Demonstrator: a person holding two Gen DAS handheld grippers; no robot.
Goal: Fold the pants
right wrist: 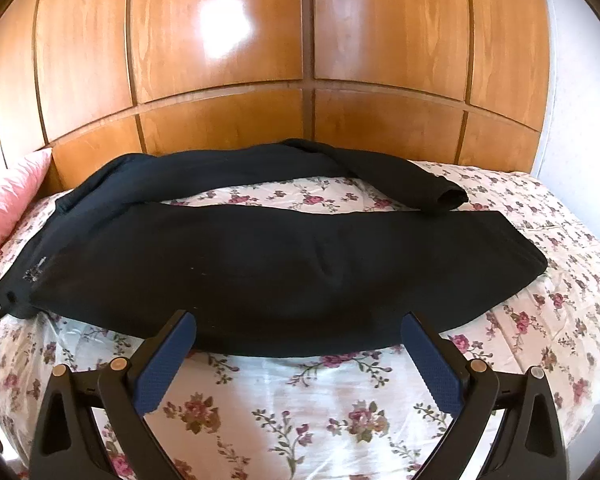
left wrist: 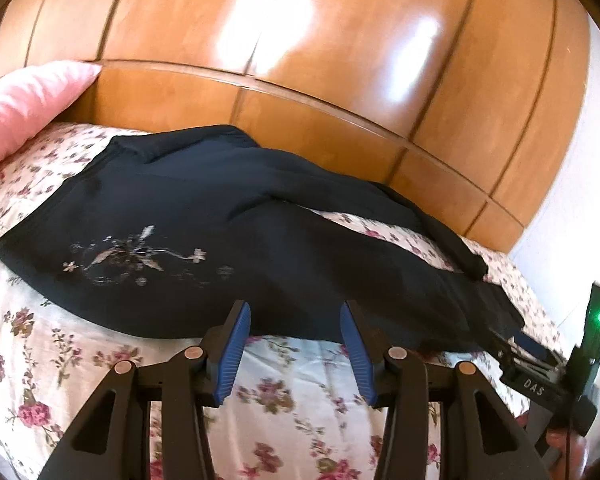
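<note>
Right wrist view: both the right gripper [right wrist: 298, 344] and the left gripper [left wrist: 295, 330] are spread, empty; I'd pinch the pants [right wrist: 284, 264] by the near edge and lift evenly.

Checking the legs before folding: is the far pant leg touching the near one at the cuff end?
Touching. Right wrist view: far leg's cuff lies on the near leg's edge.
</note>
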